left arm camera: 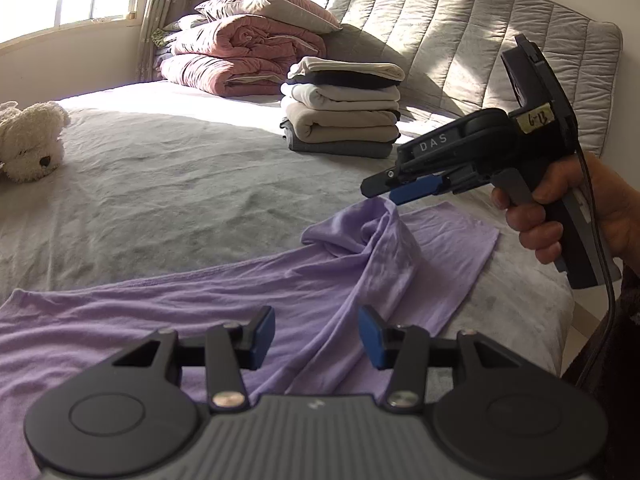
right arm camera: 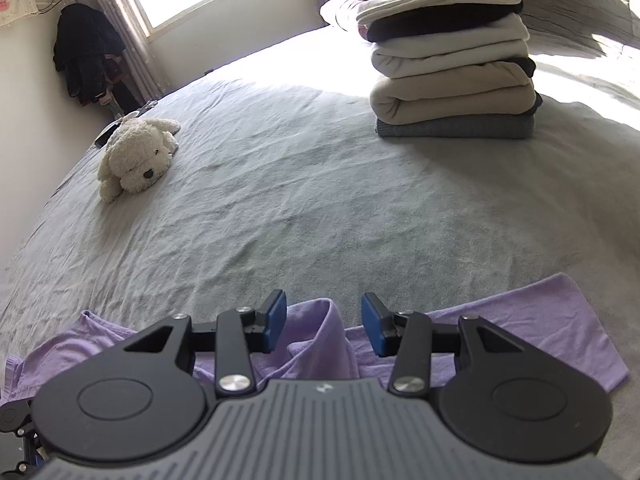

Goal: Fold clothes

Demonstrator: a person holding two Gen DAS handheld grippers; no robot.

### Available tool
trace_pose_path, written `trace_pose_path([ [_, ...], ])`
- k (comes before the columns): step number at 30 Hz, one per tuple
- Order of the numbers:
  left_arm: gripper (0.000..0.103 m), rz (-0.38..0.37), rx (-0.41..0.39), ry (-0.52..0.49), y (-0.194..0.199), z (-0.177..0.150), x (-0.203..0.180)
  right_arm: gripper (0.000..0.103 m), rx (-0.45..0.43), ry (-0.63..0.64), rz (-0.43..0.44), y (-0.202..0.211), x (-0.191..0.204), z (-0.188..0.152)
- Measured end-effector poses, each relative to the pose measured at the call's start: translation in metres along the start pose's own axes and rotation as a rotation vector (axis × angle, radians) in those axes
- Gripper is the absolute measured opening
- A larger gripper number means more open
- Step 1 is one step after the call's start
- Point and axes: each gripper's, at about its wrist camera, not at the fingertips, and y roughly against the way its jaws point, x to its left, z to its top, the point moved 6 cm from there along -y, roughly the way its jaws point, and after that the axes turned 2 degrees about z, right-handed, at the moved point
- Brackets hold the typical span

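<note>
A lilac garment (left arm camera: 200, 312) lies spread across the near part of the grey bed (left arm camera: 160, 200). My left gripper (left arm camera: 317, 334) hovers open just above its middle, nothing between the blue pads. To the right, a hand (left arm camera: 540, 224) holds my right gripper (left arm camera: 386, 194), tips pointing left over a raised peak of lilac cloth (left arm camera: 384, 232). In the right wrist view the right gripper (right arm camera: 324, 320) stands open, and that fold of the garment (right arm camera: 320, 344) rises between its fingers, close to the left pad (right arm camera: 276, 316). A flat end of the garment (right arm camera: 540, 320) stretches out to the right.
A stack of folded clothes (left arm camera: 344, 116) (right arm camera: 452, 68) stands mid-bed near the padded headboard (left arm camera: 480, 40). Pink quilts and a pillow (left arm camera: 244, 56) are piled behind it. A white plush dog (left arm camera: 28, 144) (right arm camera: 136, 156) lies at the left. Dark clothes (right arm camera: 84, 56) hang by the window.
</note>
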Motion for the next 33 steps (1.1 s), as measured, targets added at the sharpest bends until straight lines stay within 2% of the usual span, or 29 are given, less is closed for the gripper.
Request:
trace_pose_path([
  [2,0.048,-0.011,0.002,-0.001,-0.002,-0.002,-0.003,0.046,0.000,0.034,-0.001,-0.001,0.002,0.000],
  [8,0.047,-0.044,0.009,-0.006,-0.006,-0.006,-0.012,0.046,0.018,0.293,0.005,-0.012,0.035,-0.009],
  [13,0.042,-0.054,0.007,-0.004,-0.010,-0.007,-0.015,0.046,0.037,0.434,-0.005,-0.028,0.050,-0.019],
  [15,0.038,-0.057,0.008,0.000,-0.012,-0.007,-0.015,0.039,0.038,0.462,-0.025,-0.036,0.051,-0.021],
  [17,0.034,-0.057,0.012,-0.001,-0.015,-0.008,-0.016,0.020,0.039,0.474,-0.035,-0.042,0.050,-0.022],
  [18,0.028,-0.056,0.015,-0.005,-0.017,-0.009,-0.017,0.003,0.037,0.474,-0.035,-0.045,0.049,-0.022],
  [23,0.007,-0.058,0.000,-0.016,-0.017,-0.007,-0.019,0.001,-0.066,0.456,-0.089,-0.029,0.044,-0.011],
  [29,0.001,-0.066,-0.028,-0.030,-0.014,-0.005,-0.021,0.001,-0.206,0.393,-0.187,0.007,0.024,0.010],
  [33,0.001,-0.085,-0.037,-0.076,-0.011,-0.006,-0.032,0.001,-0.243,0.301,-0.248,0.026,-0.003,0.019],
])
